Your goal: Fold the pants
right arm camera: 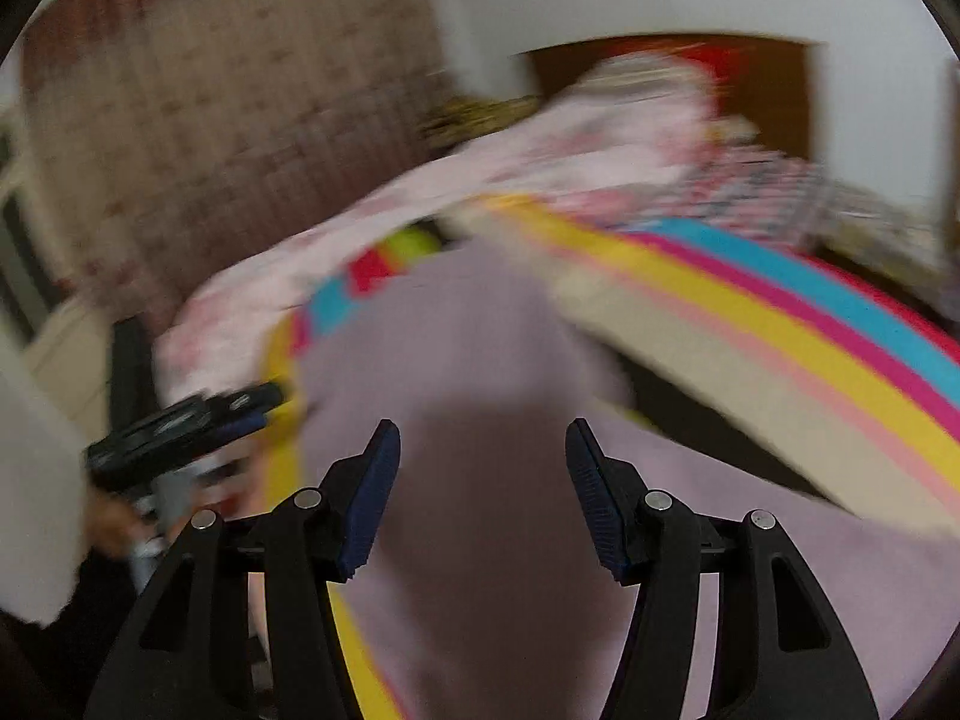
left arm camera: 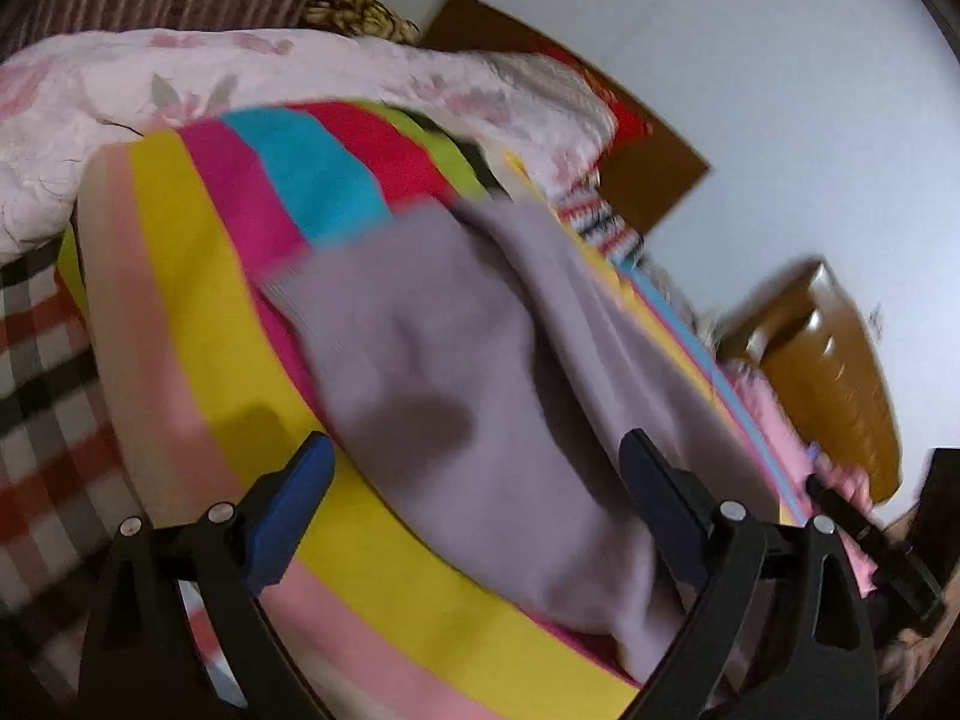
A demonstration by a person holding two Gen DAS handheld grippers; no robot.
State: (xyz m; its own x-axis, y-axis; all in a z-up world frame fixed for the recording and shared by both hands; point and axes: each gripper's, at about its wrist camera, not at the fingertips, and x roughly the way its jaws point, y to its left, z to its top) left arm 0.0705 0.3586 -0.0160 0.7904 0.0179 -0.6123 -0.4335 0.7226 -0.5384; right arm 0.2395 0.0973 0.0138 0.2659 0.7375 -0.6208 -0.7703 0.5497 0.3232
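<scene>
Softly rumpled lilac pants (left arm camera: 480,360) on striped fleece blanket (left arm camera: 198,300), both grippers (left arm camera: 480,480) (right arm camera: 483,480) agape, empty.

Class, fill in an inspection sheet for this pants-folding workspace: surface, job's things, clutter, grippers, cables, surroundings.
Surface: striped blanket over a bed.
Job's things: lilac-grey pants lying rumpled on the stripes.
Clutter: pink floral quilt bunched behind; checked cloth at one edge.
Grippers: left gripper jaws wide, empty; right gripper jaws apart, empty, above the pants.
Cables: nothing seen.
Surroundings: white wall, brown headboard, wooden cabinet.
</scene>
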